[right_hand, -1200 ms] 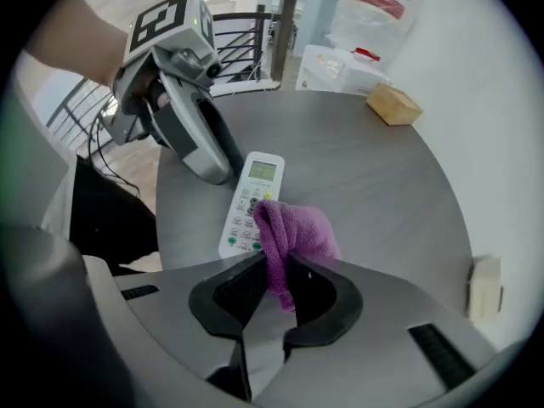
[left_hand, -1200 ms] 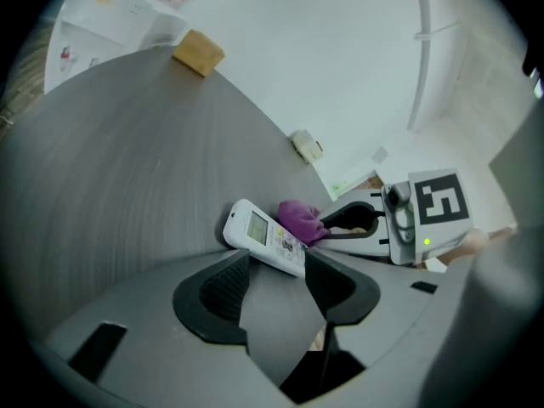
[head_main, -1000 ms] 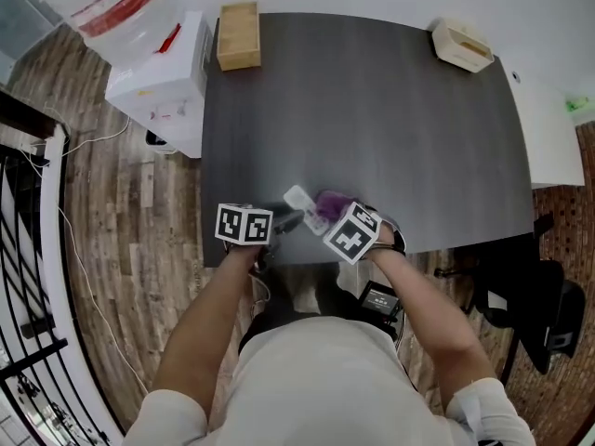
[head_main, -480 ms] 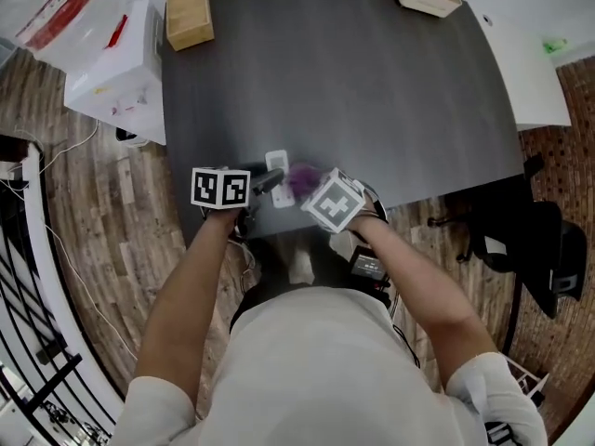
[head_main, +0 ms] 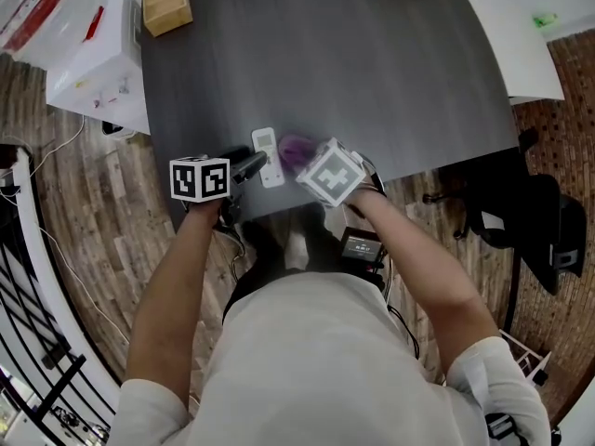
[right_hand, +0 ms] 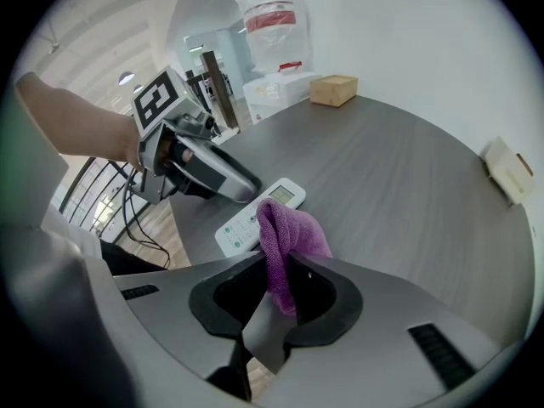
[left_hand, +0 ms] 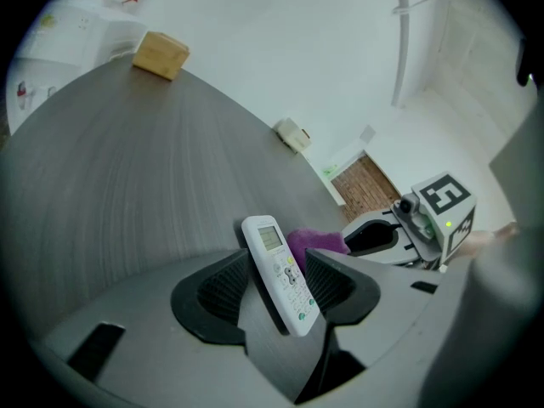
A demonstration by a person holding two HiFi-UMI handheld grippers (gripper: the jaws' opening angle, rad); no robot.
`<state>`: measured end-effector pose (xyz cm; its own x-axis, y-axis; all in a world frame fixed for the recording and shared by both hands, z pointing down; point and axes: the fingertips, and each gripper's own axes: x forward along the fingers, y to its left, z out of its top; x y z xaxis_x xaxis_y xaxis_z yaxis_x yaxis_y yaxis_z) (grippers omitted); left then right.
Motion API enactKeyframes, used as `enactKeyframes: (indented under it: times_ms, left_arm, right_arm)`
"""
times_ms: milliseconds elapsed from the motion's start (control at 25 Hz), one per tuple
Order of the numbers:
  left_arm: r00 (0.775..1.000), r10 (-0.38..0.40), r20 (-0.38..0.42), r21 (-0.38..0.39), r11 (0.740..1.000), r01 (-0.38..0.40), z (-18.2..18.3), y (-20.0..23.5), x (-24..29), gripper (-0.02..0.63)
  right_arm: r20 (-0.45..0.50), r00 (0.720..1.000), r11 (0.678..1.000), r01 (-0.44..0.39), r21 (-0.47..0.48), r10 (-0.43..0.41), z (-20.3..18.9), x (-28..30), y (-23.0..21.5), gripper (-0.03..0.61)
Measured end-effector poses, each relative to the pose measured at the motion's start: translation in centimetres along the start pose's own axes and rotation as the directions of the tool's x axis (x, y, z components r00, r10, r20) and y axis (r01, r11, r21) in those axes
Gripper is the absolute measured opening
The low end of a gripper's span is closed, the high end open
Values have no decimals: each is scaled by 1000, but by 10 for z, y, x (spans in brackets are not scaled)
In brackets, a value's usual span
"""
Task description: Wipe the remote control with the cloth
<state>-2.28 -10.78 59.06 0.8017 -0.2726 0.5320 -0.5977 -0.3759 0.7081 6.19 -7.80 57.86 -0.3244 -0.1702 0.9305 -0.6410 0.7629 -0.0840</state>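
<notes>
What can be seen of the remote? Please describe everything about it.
The remote is a slim white plastic bar with a small grey screen at its far end and rows of small buttons, some green, below it. It seems to lie face up near the front edge of the table. The left claw grips its near end by the two long sides. The purple cloth, held in the right claw, is at its right side; contact cannot be told.

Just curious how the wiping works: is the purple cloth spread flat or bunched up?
Bunched up: the right tool pinches the purple cloth into a folded wad, its rounded end sticking out near the remote control.
</notes>
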Motion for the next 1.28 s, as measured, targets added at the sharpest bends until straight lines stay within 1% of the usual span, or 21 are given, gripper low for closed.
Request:
enactKeyframes:
  times_ms: [200, 320, 400, 520, 600, 720, 840, 960, 1080, 1160, 1200, 1280]
  left_arm:
    - [998, 15, 59, -7, 1000, -15, -4, 3, -29, 206]
    - [995, 19, 100, -12, 1000, -18, -9, 5, -52, 206]
    - [991, 21, 129, -17, 1000, -18, -13, 6, -68, 206]
    - [986, 17, 168, -6, 1000, -16, -17, 4, -90, 206]
    - [981, 5, 195, 11, 1000, -7, -20, -1, -103, 206]
    - [972, -18, 234, 29, 1000, 12, -25, -11, -118, 188]
    - [960, -17, 280, 45, 999, 5, -31, -19, -127, 158]
    - [941, -9, 338, 54, 998, -10, -35, -33, -140, 110]
    - [918, -7, 396, 91, 995, -31, -43, -59, -155, 68]
    - [895, -9, 446, 124, 991, -51, -49, -80, -165, 21]
    - [880, -13, 474, 135, 989, -59, -52, -91, -169, 14]
    - [844, -16, 536, 137, 988, -69, -61, -112, -176, 5]
  right_arm:
    - [77, 995, 997, 53, 50, -56, -9, -15, -27, 75]
    - [82, 987, 988, 136, 67, -141, -27, -26, -52, 75]
    - [84, 975, 977, 197, 81, -203, -40, -34, -70, 75]
    - [88, 957, 954, 261, 144, -275, -59, -48, -90, 75]
    - [102, 947, 938, 281, 203, -306, -68, -61, -93, 75]
    - [141, 934, 918, 282, 278, -330, -72, -77, -85, 75]
    - [173, 930, 915, 260, 308, -323, -74, -80, -69, 75]
    - [208, 931, 922, 226, 313, -299, -77, -79, -50, 75]
    - [263, 926, 928, 180, 327, -273, -81, -87, -33, 75]
    - [303, 916, 932, 159, 324, -262, -86, -98, -22, 75]
    - [323, 910, 935, 155, 319, -261, -89, -104, -18, 75]
    - [358, 897, 941, 151, 303, -259, -98, -116, -9, 75]
